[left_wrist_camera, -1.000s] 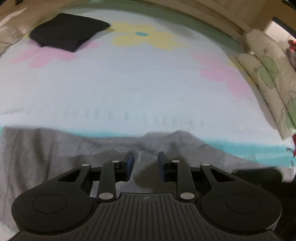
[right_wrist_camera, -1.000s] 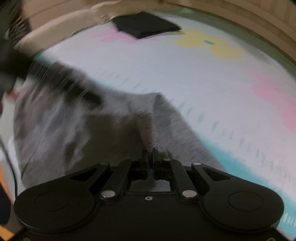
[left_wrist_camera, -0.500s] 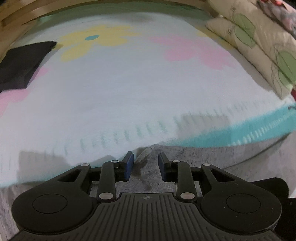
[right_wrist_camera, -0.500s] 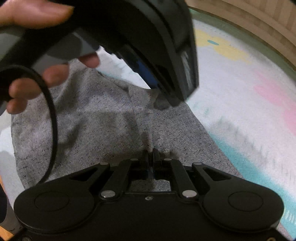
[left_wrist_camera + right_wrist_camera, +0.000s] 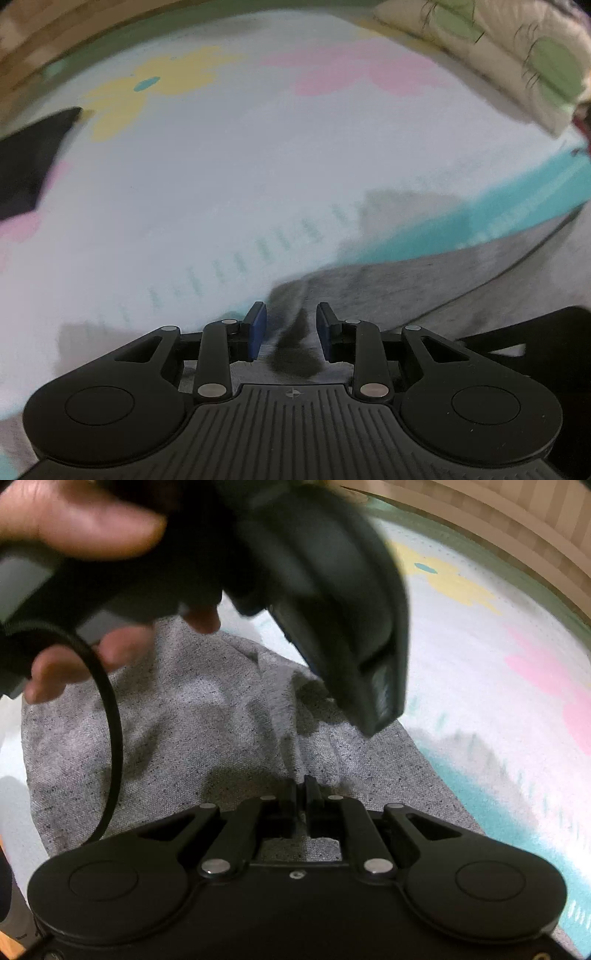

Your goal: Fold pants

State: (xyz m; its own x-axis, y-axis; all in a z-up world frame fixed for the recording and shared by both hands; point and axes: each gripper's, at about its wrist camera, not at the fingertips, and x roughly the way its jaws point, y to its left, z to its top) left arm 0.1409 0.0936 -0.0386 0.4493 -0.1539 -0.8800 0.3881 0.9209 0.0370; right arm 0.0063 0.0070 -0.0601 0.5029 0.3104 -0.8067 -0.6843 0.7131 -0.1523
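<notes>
The grey pants (image 5: 192,738) are lying on the flowered bedspread (image 5: 258,166), the right gripper (image 5: 303,786) pinching a raised fold while the left gripper (image 5: 290,328) is hovering with parted fingers just beyond along the same ridge.

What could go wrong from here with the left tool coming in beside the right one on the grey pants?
1. The left tool stands open over a raised ridge of the grey pants; closing may catch only one layer or miss the edge.
2. The right tool pinches just a thin fold, which could slip under a pull.
3. The left tool's body hangs close above the right one, so the two could collide.
</notes>
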